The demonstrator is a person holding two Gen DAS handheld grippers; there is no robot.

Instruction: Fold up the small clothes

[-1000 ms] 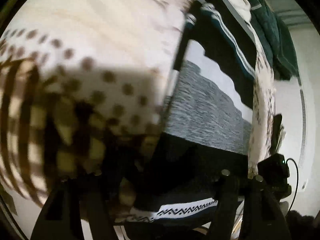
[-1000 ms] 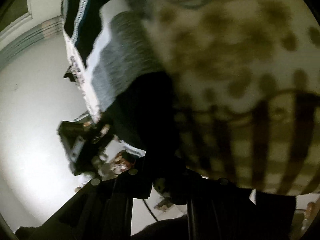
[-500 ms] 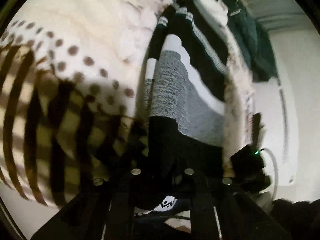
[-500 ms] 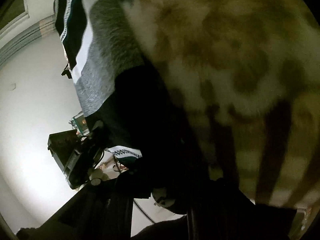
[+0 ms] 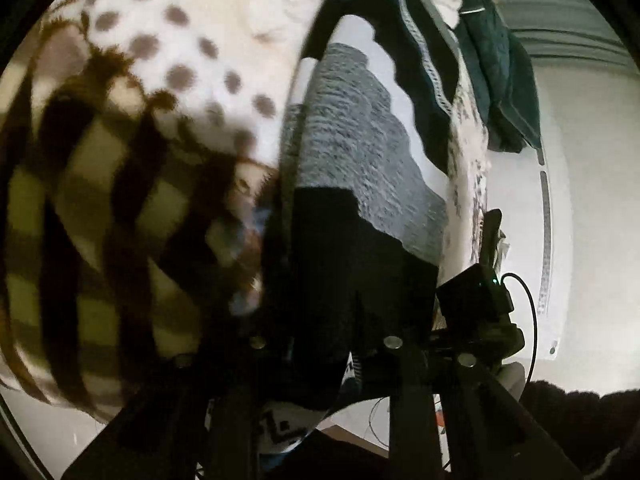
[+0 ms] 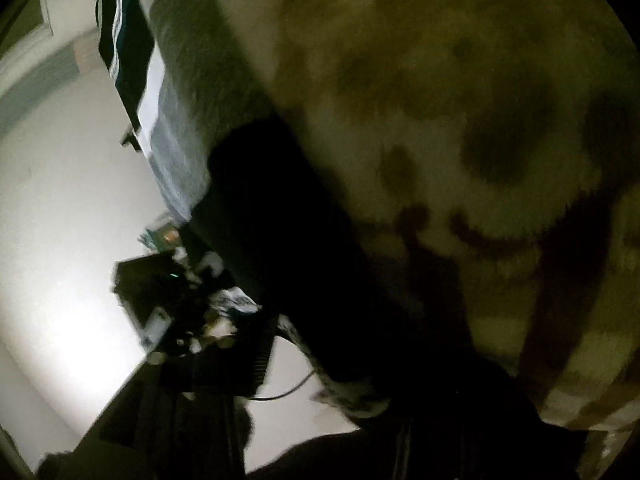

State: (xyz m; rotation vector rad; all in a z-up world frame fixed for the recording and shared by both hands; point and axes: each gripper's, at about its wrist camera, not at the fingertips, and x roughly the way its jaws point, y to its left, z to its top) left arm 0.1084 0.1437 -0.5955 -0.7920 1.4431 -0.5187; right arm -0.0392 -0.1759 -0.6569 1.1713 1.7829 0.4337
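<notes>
A knitted garment with black, grey and white bands (image 5: 360, 184) hangs in front of the left wrist camera, its black hem between the fingers of my left gripper (image 5: 324, 356), which is shut on it. The same garment (image 6: 188, 112) shows in the right wrist view, dark and blurred; its black lower part (image 6: 288, 264) runs down to my right gripper (image 6: 372, 420), whose jaws are lost in shadow. My other gripper (image 5: 476, 308) appears at the right in the left wrist view, and at the left (image 6: 172, 304) in the right wrist view.
A fleece blanket with brown dots and dark stripes (image 5: 132, 128) fills the left of the left wrist view and the right of the right wrist view (image 6: 460, 128). A dark green cloth (image 5: 504, 72) lies at the far end. A pale wall (image 5: 592, 200) is behind.
The garment has swung with both grippers and now hangs more spread in the left wrist view. The right wrist view has closed in on the blanket and grown darker and blurrier.
</notes>
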